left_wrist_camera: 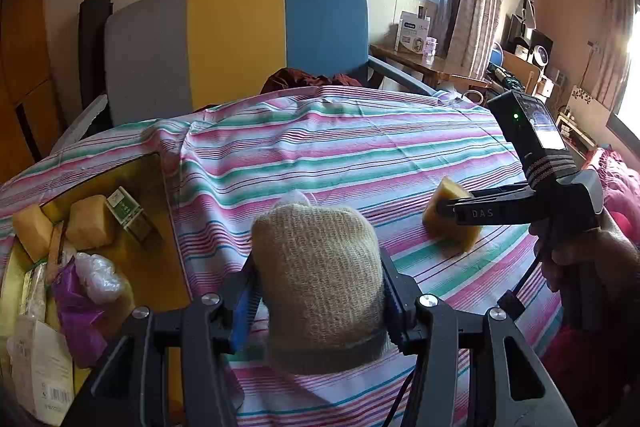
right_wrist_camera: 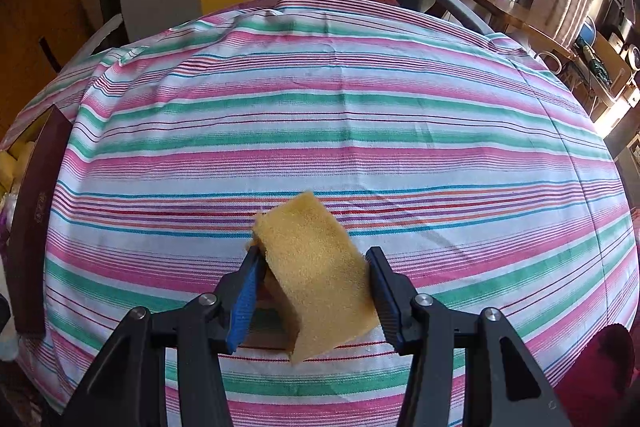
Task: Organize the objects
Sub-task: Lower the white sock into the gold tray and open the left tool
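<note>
Left gripper (left_wrist_camera: 320, 303) clamping a beige knitted scrubber (left_wrist_camera: 318, 279) between both jaws, holding it above the striped tablecloth (left_wrist_camera: 360, 147) near the near edge. Right gripper (right_wrist_camera: 316, 291) closing around a yellow sponge (right_wrist_camera: 316, 275), left pad touching the sponge's upper corner, right pad pressing its side; sponge tilting, resting on the cloth toward the near edge of the table.

Showing only in the left wrist view: the right gripper (left_wrist_camera: 460, 209) from the side, pinching the sponge (left_wrist_camera: 450, 219) at the table's right side, plus the open box (left_wrist_camera: 132, 267) at the left edge, holding two more sponges (left_wrist_camera: 64, 227), a small green carton (left_wrist_camera: 130, 213) and plastic bags (left_wrist_camera: 86, 291).

Showing only in the right wrist view: the box's dark outer wall (right_wrist_camera: 36, 219) at the left edge, contents mostly hidden.
</note>
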A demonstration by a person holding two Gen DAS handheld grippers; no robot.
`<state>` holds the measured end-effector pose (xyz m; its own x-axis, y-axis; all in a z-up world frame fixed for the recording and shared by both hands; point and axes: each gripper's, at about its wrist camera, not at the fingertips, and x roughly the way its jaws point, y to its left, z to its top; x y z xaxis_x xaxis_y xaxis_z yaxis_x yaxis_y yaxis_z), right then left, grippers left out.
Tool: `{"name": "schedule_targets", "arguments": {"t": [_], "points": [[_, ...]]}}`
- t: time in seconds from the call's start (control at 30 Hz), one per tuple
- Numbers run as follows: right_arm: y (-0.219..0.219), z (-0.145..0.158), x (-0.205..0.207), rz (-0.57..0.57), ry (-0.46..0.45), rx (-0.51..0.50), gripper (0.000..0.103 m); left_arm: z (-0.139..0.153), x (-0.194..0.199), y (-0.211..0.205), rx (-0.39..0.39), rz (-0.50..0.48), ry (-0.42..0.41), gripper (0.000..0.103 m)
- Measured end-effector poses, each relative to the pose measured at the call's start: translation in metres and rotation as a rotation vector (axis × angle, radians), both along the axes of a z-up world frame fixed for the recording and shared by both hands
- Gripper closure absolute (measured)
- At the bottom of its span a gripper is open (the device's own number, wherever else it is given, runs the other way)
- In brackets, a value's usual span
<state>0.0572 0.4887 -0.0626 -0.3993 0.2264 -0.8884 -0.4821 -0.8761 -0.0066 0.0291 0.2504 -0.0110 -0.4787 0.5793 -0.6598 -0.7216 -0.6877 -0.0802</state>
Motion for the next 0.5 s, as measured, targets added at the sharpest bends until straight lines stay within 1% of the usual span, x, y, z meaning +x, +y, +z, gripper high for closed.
{"name": "schedule_targets", "arguments": {"t": [0.23,0.5], "points": [[-0.003,-0.001,-0.001,0.008,-0.01,0.02,0.051,0.004,-0.012,-0.037,-0.011,0.078,0.007,0.05],[-0.005,0.0,-0.003,0.015,-0.022,0.042,0.051,-0.011,-0.032,-0.08,-0.045,0.19,-0.021,0.05]]}}
